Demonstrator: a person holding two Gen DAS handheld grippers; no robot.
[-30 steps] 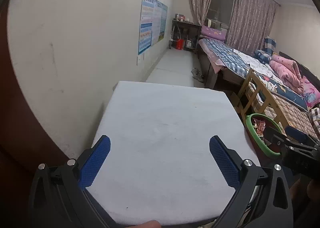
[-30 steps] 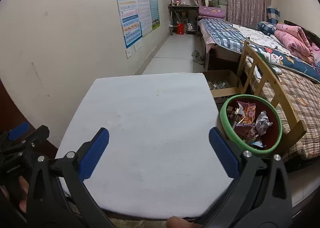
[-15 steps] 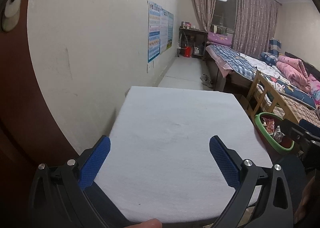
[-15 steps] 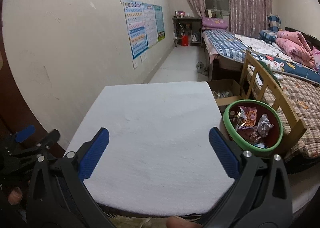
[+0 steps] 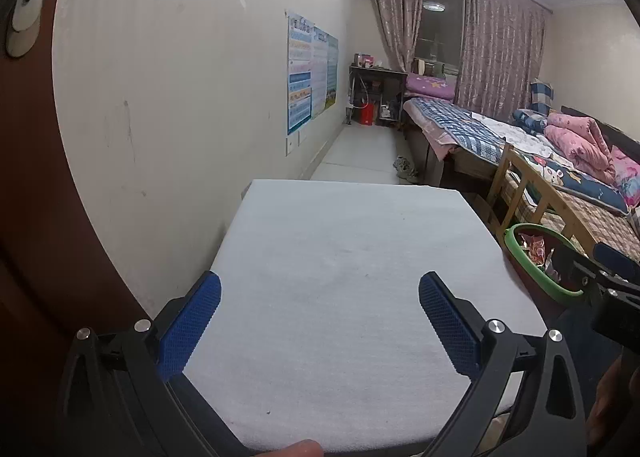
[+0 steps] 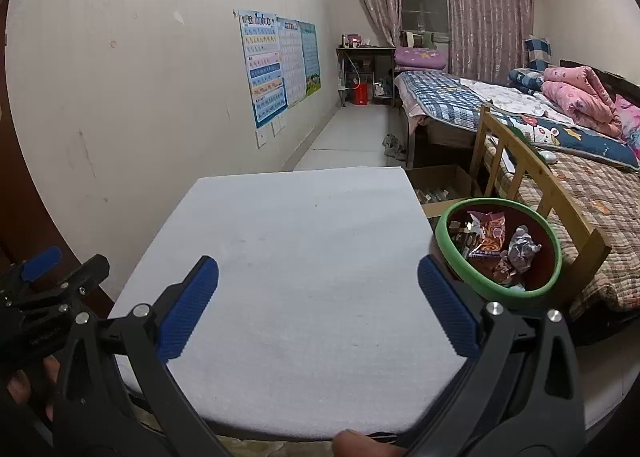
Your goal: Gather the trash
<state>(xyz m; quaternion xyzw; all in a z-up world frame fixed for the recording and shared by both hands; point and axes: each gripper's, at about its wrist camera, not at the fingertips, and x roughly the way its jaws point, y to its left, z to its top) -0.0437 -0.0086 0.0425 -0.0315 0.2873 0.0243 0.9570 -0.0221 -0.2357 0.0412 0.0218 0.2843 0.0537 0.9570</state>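
- The left gripper hangs over the near part of the white table; its jaws stand wide apart with nothing between them, the blue pads at about 8 and 4 o'clock in the left wrist view.
- The right gripper is likewise spread wide and holds nothing, its blue pads framing bare table top.
- In the right wrist view the left gripper shows at 9 o'clock, off the table's left edge; in the left wrist view the right gripper shows at 3 o'clock.
- A green-rimmed bin stands just beside the table's right edge, at about 3 o'clock from the right gripper, its near rim partly hidden behind the right pad.
- The trash lies inside that bin: a brown and orange snack wrapper, a crumpled silvery wrapper, and other scraps too small to name.
- In the left wrist view the same bin sits at 3 o'clock, partly hidden by the right gripper.
- An open cardboard box sits on the floor at the table's far right corner, near the bin.
- A wooden chair stands behind the bin, at about 2 o'clock.
- Beds with checked and pink bedding run along the right side, from 1 to 3 o'clock.
- Posters hang on the wall at 11 o'clock.
- Curtains cover the window at 12 o'clock.
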